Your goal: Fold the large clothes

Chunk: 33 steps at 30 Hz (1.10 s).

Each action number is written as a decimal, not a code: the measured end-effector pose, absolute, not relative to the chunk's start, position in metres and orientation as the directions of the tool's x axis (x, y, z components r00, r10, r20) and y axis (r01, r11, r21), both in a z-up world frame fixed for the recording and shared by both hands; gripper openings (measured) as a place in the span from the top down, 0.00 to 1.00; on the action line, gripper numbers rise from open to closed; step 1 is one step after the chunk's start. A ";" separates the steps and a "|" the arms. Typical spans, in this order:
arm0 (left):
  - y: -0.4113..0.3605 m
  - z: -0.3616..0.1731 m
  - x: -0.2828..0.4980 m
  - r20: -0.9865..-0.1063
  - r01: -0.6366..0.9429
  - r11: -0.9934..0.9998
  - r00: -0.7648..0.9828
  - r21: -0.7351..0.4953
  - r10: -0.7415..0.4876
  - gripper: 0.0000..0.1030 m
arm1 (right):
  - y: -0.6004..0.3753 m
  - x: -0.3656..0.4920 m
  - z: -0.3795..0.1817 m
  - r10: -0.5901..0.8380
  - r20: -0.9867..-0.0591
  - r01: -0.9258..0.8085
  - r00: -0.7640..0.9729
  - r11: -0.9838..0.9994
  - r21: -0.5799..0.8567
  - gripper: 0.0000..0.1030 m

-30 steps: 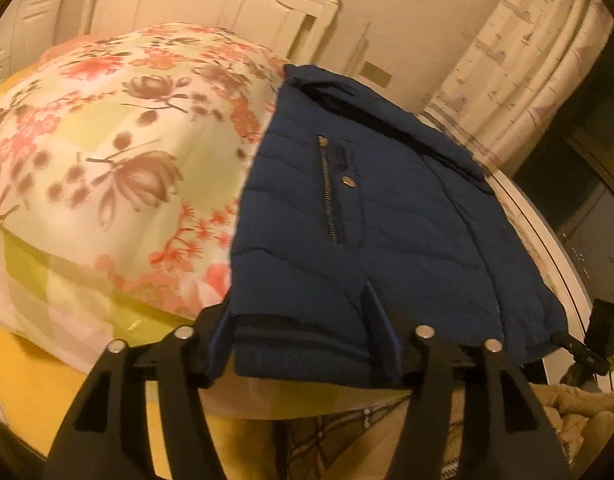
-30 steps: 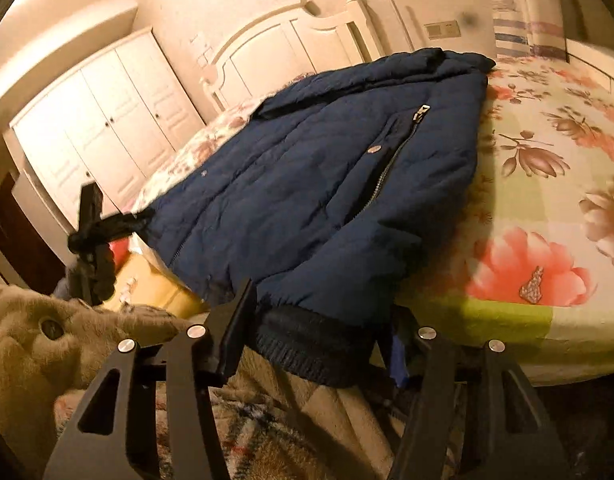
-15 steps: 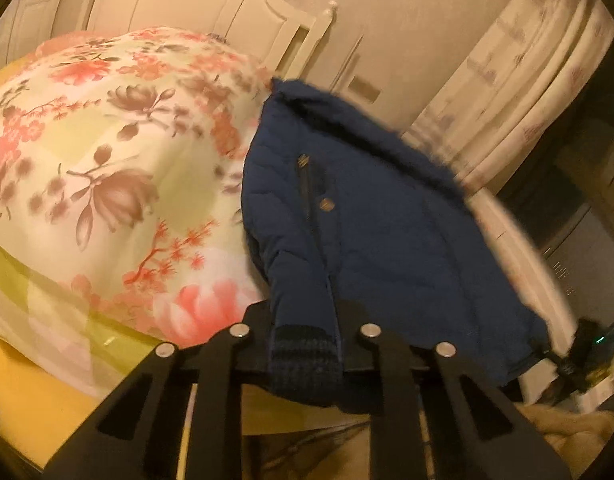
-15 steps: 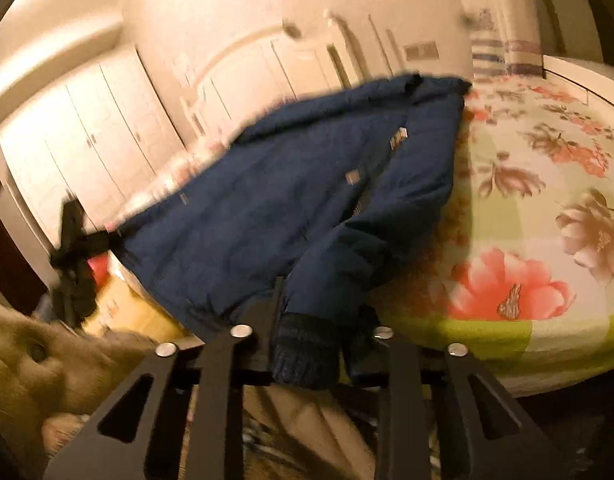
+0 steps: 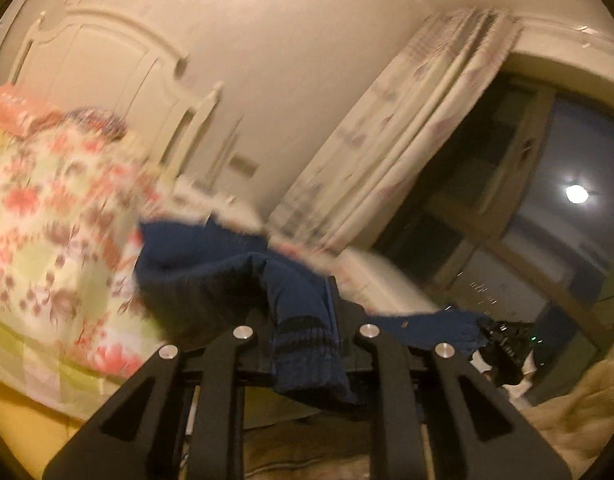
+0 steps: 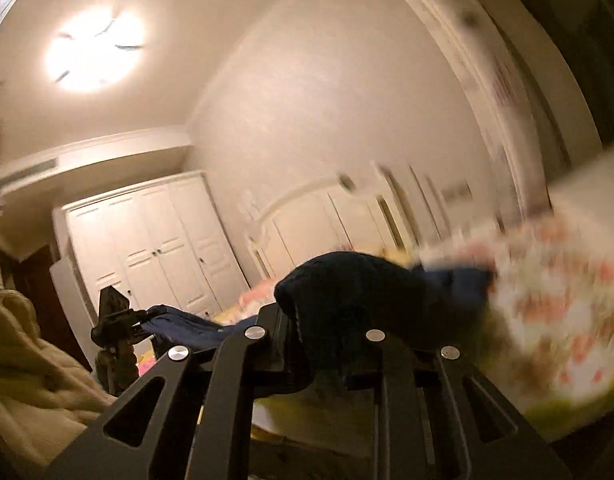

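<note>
A navy puffer jacket (image 5: 211,272) lies on the floral bed (image 5: 47,216). My left gripper (image 5: 305,344) is shut on the jacket's ribbed hem, which hangs between the fingers. My right gripper (image 6: 331,344) is shut on the other hem corner, a dark bunched lump (image 6: 347,292). Both hold the hem lifted above the bed edge. The right gripper also shows at the right of the left wrist view (image 5: 503,336), and the left gripper at the left of the right wrist view (image 6: 115,320), with jacket cloth stretched between them. Both views are motion-blurred.
A white headboard (image 5: 107,64) and wall stand behind the bed. Curtains (image 5: 395,136) and a dark window (image 5: 547,200) are to the right. White wardrobe doors (image 6: 155,256) are at the left. The person's beige fleece (image 6: 23,368) is close by.
Both grippers closed on the hem, then rose and tilted upward, pulling the hem off the bed. The cameras now see the wall and ceiling instead of the flat jacket.
</note>
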<state>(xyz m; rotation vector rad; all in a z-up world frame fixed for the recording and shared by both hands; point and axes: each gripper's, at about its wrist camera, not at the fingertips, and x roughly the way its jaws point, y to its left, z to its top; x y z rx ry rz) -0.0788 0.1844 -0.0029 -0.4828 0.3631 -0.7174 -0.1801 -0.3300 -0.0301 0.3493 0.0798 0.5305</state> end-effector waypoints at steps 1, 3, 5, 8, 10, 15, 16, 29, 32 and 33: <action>0.185 0.006 -0.084 -0.127 0.555 0.644 0.698 -0.526 -0.705 0.82 | -0.327 -0.190 -0.013 0.512 0.049 -0.501 0.858 0.810 0.305 0.80; 0.183 0.023 -0.091 -0.082 0.600 0.623 0.683 -0.502 -0.725 0.80 | -0.326 -0.196 0.007 0.525 0.088 -0.528 0.847 0.809 0.259 0.80; 0.180 0.028 -0.082 -0.088 0.601 0.620 0.678 -0.504 -0.730 0.76 | -0.327 -0.190 0.018 0.526 0.098 -0.532 0.845 0.809 0.248 0.80; 0.175 0.019 -0.033 -0.139 0.533 0.610 0.676 -0.586 -0.724 0.73 | -0.340 -0.141 0.016 0.508 0.034 -0.489 0.861 0.808 0.327 0.80; 0.168 0.005 0.009 -0.195 0.471 0.609 0.666 -0.638 -0.720 0.73 | -0.349 -0.096 0.007 0.484 -0.046 -0.433 0.874 0.817 0.382 0.80; 0.148 -0.056 0.141 -0.413 0.208 0.677 0.655 -0.706 -0.633 0.67 | -0.367 0.049 -0.047 0.407 -0.295 -0.216 0.865 0.831 0.513 0.79; 0.145 -0.067 0.163 -0.443 0.174 0.684 0.644 -0.708 -0.623 0.67 | -0.367 0.065 -0.058 0.395 -0.326 -0.188 0.859 0.835 0.517 0.79; 0.199 -0.120 0.241 -0.541 0.016 0.735 0.666 -0.678 -0.514 0.23 | -0.418 0.139 -0.110 0.358 -0.483 -0.062 0.799 0.848 0.527 0.11; 0.183 -0.113 0.240 -0.600 0.132 0.817 0.615 -0.562 -0.512 0.23 | -0.412 0.151 -0.114 0.327 -0.579 -0.081 0.747 0.909 0.409 0.12; 0.176 -0.114 0.240 -0.615 0.172 0.827 0.591 -0.536 -0.522 0.23 | -0.408 0.158 -0.118 0.335 -0.598 -0.099 0.728 0.915 0.391 0.12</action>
